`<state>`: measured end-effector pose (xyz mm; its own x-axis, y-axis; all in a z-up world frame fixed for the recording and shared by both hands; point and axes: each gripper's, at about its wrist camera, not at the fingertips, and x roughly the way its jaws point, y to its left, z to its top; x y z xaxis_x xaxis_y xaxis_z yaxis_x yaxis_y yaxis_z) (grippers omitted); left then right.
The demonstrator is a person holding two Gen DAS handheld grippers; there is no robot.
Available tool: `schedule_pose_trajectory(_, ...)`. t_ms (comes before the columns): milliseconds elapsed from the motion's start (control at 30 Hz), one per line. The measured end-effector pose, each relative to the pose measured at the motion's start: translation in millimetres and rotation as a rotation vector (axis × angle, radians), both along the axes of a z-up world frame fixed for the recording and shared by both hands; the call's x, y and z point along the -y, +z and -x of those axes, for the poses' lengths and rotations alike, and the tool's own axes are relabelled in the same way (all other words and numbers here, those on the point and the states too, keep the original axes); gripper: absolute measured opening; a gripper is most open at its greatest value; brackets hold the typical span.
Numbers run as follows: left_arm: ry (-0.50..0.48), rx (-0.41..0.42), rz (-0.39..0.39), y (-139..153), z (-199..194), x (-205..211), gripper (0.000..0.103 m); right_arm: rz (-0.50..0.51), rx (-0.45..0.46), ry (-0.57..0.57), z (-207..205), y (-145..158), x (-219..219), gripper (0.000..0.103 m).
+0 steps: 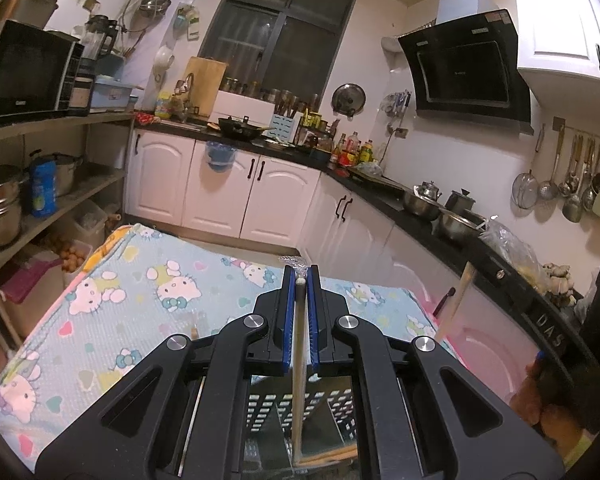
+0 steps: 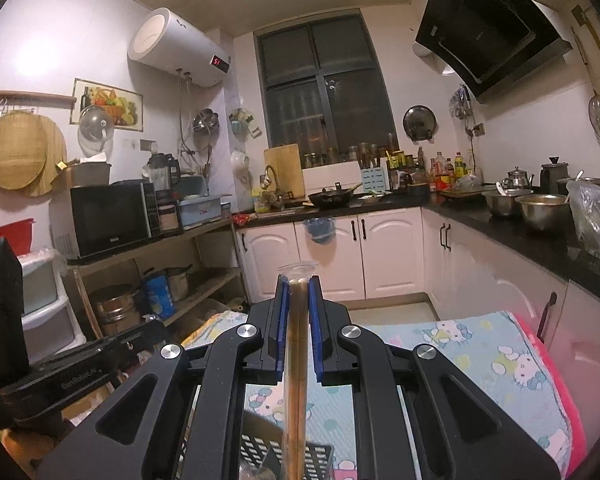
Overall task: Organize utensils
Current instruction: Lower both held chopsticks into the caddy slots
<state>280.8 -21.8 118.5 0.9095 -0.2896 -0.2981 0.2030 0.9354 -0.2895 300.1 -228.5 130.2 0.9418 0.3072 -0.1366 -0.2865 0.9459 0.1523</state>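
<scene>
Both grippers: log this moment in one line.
left gripper: shut on chopstick | right gripper: shut on wrapped chopsticks | above perforated holder

The surface (image 1: 112, 280) wore a blue cat-print cloth (image 2: 480, 344). A black holey basket (image 1: 268, 408) stood at its near edge.

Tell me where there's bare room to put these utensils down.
The cartoon-cat patterned blue cloth is bare between the wooden shelf unit and the white cabinets. The black perforated holder below the fingers is occupied, and the black countertop is crowded.
</scene>
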Motion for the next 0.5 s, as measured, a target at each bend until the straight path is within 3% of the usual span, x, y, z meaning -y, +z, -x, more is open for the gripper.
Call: schedule_pose_trajectory(500, -0.037, -0.016, -0.025, -22, 5, 9, 0.002, -0.016, -0.068, -0.02, 17, -39, 11, 0.01)
